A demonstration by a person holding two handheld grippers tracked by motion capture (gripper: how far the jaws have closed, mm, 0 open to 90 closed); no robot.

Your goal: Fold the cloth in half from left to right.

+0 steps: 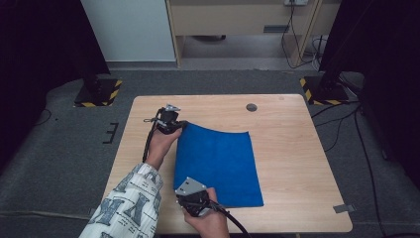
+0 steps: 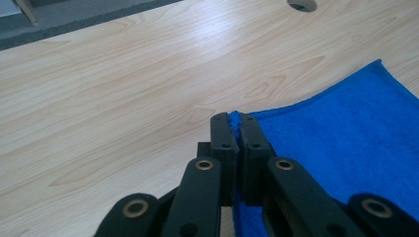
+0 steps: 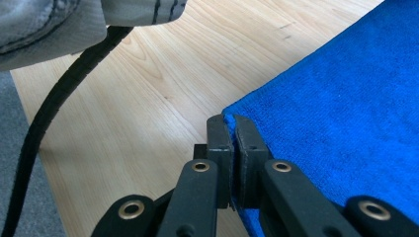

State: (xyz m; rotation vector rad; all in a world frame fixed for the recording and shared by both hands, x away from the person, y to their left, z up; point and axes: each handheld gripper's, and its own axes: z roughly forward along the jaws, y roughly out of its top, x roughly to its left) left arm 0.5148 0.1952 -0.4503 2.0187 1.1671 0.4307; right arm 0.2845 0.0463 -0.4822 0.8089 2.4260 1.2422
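A blue cloth (image 1: 218, 166) lies on the wooden table (image 1: 292, 163), at the centre of the high view and slightly toward the lower half; its far edge bows upward in a shallow curve; the rest lies flat on the wood.

The left gripper (image 1: 171, 120) sits at the cloth's upper left corner in the high view; in the left gripper view its jaws are pressed together with the corner of the cloth (image 2: 346, 138) pinched between them, the blue edge showing at the tips; the left gripper (image 2: 236, 129) points across bare table (image 2: 123, 98).

The right gripper (image 1: 190, 191) sits at the cloth's lower left corner in the high view; in the right gripper view its jaws are likewise clamped on a corner of the cloth (image 3: 356, 108); the right gripper (image 3: 230, 129) has the fabric running off toward the upper right of that frame.

A patterned sleeve (image 1: 130, 203) enters at the lower left of the high view; a black cable (image 3: 47, 118) trails down the left of the right gripper view; a round hole (image 1: 251, 107) marks the table's far side.
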